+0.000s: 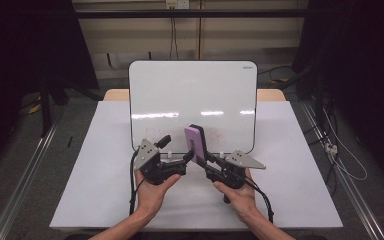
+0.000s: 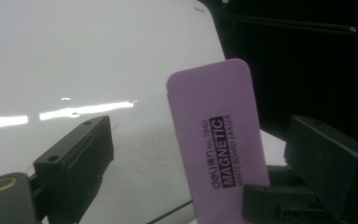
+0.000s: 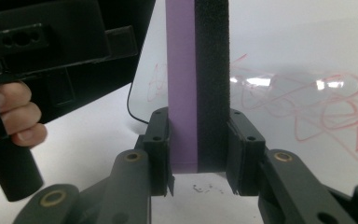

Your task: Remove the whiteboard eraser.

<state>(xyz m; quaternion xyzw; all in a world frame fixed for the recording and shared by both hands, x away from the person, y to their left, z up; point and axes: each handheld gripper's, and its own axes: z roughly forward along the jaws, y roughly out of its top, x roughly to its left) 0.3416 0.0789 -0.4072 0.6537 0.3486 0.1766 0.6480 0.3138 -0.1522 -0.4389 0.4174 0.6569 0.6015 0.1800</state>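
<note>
A purple magnetic whiteboard eraser (image 1: 197, 142) with a black felt face stands upright over the whiteboard's lower edge. My right gripper (image 1: 200, 160) is shut on its lower end. In the right gripper view the jaws (image 3: 199, 116) press the purple side and the felt side of the eraser (image 3: 196, 70). My left gripper (image 1: 176, 149) is just left of it and open. In the left gripper view the eraser (image 2: 214, 140) stands between the wide jaws (image 2: 200, 126), nearer the right one, and neither pad presses on it.
A whiteboard (image 1: 192, 95) leans up at the back of the white table (image 1: 105, 175). Faint red scribbles (image 3: 307, 107) cover its lower part. Cables trail from both grippers toward the table's near edge. Dark frames stand on both sides.
</note>
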